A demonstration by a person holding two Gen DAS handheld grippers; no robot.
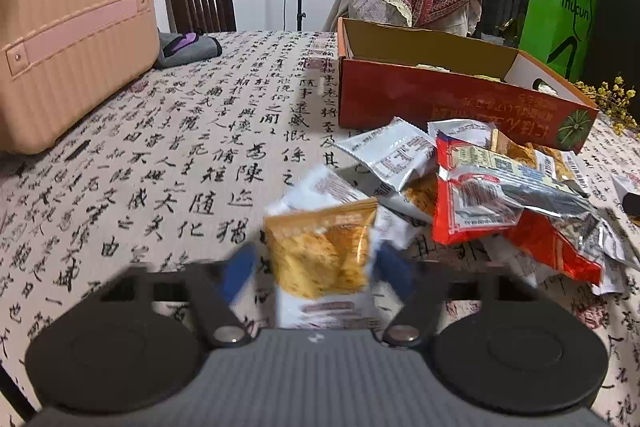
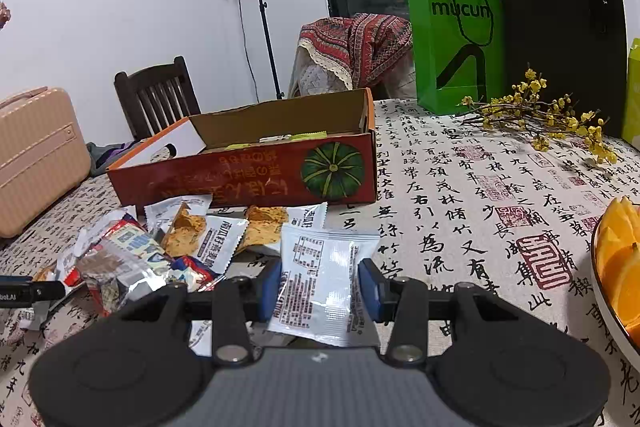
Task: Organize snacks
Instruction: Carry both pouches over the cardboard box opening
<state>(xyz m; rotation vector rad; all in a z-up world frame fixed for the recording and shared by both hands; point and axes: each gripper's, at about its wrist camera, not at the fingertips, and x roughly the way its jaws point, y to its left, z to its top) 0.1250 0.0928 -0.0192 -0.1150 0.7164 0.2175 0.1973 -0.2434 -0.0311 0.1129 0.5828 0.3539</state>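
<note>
A heap of snack packets (image 1: 472,195) lies on the tablecloth in front of an open red cardboard box (image 1: 440,99). In the left wrist view my left gripper (image 1: 318,269) is shut on a white packet with an orange snack picture (image 1: 320,255), blurred by motion. In the right wrist view my right gripper (image 2: 324,287) is shut on a white and silver packet (image 2: 320,283) held just above the cloth. The box (image 2: 248,175) stands behind it, with a few packets inside, and the heap (image 2: 160,247) lies to the left.
A pink case (image 1: 68,39) stands at the left. A green bag (image 2: 456,43), a black bag (image 2: 560,35) and yellow flowers (image 2: 540,115) stand at the back right. A bowl of orange slices (image 2: 620,263) sits at the right edge. Chairs stand behind the table.
</note>
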